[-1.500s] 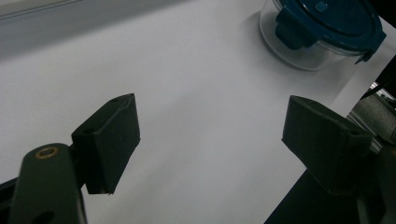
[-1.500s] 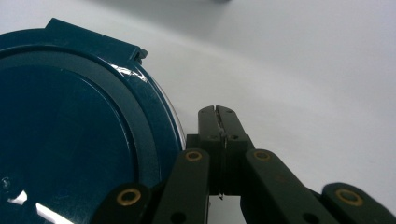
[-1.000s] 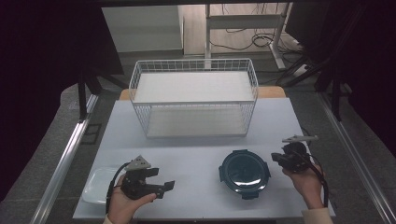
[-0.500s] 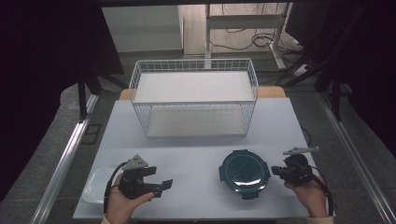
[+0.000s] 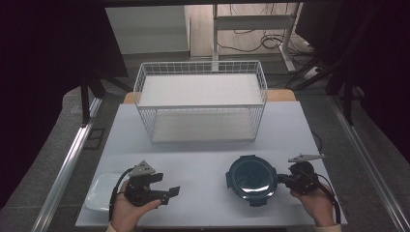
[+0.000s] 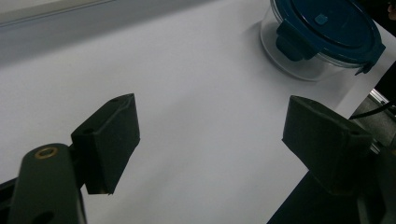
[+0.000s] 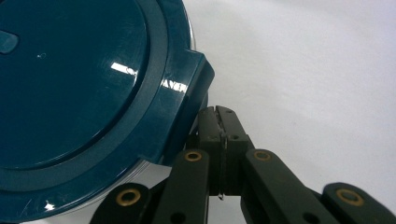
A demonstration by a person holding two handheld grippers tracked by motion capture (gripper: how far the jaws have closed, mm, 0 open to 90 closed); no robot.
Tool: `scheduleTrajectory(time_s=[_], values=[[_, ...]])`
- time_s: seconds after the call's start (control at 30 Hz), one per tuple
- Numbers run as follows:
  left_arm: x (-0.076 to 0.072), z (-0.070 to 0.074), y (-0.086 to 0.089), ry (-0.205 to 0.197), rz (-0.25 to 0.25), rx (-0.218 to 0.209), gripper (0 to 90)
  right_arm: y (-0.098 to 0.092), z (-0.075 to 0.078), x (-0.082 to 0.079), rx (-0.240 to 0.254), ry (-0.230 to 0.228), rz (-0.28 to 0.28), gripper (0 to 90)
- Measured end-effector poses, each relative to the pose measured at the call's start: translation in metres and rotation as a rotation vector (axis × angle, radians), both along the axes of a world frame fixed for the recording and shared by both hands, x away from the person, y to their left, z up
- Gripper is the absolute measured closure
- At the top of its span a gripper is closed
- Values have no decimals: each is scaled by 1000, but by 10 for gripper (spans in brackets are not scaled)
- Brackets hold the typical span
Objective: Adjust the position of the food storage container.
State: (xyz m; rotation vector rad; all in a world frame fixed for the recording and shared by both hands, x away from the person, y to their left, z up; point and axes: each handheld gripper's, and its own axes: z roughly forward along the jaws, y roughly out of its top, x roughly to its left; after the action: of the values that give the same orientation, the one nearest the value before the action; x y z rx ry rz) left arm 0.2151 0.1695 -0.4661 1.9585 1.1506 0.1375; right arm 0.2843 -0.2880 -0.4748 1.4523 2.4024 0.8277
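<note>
A round clear container with a dark teal clip lid (image 5: 251, 179) stands on the white table (image 5: 203, 154), near the front at the right. My right gripper (image 5: 282, 180) lies at its right side. In the right gripper view the two jaws are pressed together with nothing between them, and the right gripper (image 7: 218, 116) has its tips right against the lid's (image 7: 79, 93) side latch tab. My left gripper (image 5: 167, 184) rests at the front left, open and empty. From the left gripper (image 6: 219, 135) the container (image 6: 322, 32) is seen far off.
A white wire basket (image 5: 200, 104) stands across the back of the table. A shallow white tray (image 5: 99, 191) lies at the front left corner, beside my left hand. The table's front edge is just below both hands.
My right gripper has come down and toward the front edge, so its tips now sit at the lid's right latch. The left gripper has stayed put.
</note>
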Motion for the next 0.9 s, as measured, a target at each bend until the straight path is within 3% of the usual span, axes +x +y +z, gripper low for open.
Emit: scheduleTrajectory(time_s=[0.23, 0.43, 0.47, 0.67, 0.9], values=[[-1, 1, 1, -25, 43, -30, 196, 15, 0, 0, -1, -6, 26, 896], [0, 0, 0, -17, 39, -40, 195, 35, -2, -4, 8, 0, 56, 896], [0, 0, 0, -16, 36, -40, 195, 44, -2, -7, 6, 8, 88, 896], [0, 1, 2, -18, 40, -46, 195, 69, -4, -9, 1, 2, 135, 896], [1, 1, 3, -15, 41, -53, 195, 83, -5, -9, -8, 1, 158, 896]])
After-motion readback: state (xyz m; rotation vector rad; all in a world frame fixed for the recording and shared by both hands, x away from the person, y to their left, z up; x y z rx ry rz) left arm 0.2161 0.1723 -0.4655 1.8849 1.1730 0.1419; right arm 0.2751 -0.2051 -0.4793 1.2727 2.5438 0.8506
